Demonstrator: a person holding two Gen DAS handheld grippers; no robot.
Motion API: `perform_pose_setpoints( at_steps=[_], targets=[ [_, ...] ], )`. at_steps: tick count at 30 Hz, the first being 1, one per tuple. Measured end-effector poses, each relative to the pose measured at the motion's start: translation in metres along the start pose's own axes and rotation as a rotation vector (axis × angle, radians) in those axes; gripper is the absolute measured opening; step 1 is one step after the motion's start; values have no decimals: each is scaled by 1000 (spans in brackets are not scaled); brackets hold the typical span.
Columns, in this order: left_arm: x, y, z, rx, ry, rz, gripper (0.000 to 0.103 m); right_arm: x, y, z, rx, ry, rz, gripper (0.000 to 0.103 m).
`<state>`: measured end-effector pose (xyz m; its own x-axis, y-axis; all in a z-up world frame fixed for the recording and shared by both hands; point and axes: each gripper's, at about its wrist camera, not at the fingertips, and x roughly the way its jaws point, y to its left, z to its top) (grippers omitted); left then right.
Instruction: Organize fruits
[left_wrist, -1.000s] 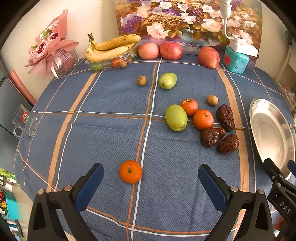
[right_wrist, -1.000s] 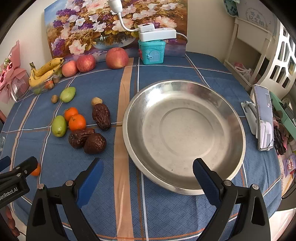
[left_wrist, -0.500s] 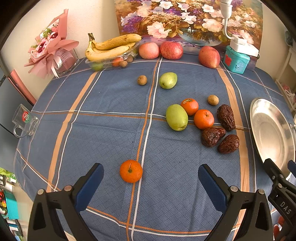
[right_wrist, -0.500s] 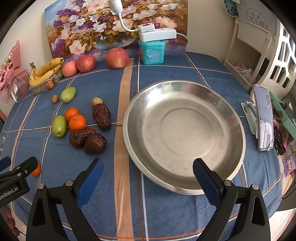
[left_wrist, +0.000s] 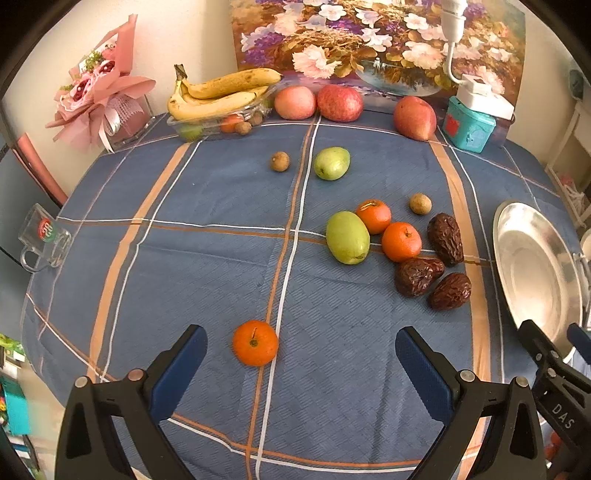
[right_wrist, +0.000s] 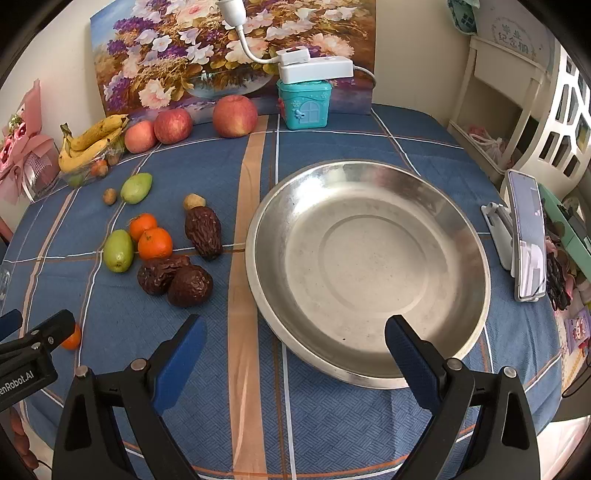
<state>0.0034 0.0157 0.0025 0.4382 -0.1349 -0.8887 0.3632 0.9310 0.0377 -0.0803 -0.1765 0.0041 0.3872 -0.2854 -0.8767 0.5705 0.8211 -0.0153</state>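
Table (left_wrist: 207, 266) under blue plaid cloth, orange and white stripes. Lone mandarin (left_wrist: 255, 342) near front edge. Mid cluster: green fruit (left_wrist: 347, 237), two mandarins (left_wrist: 388, 229), three dark wrinkled dates (left_wrist: 432, 266), small brown longan (left_wrist: 420, 203). Further back: second green fruit (left_wrist: 331, 163), second longan (left_wrist: 280, 161). Back edge: three apples (left_wrist: 340, 103), clear tray with bananas (left_wrist: 218, 92), teal box (right_wrist: 304, 104), bouquet (left_wrist: 99, 107). Right: empty steel dish (right_wrist: 369, 266), phone on stand (right_wrist: 524, 240). Glass mug (left_wrist: 44, 240) at left edge.
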Motion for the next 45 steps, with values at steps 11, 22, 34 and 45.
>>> perform_pose_setpoints(
  at_steps=[11,22,34,45],
  targets=[
    [8,21,11,-92,-15,-30,103,-2,6,10,17,-48,79,97],
    [20,51,17,-202,-82,-78,103,12,36,33,-21,-36,179,97],
    [44,57,18,-192,19,-44,103,34,67,39,-154,33,268,97],
    [66,60,3,-243,165,-105,88,54,83,34,-226,124,262,72]
  ],
)
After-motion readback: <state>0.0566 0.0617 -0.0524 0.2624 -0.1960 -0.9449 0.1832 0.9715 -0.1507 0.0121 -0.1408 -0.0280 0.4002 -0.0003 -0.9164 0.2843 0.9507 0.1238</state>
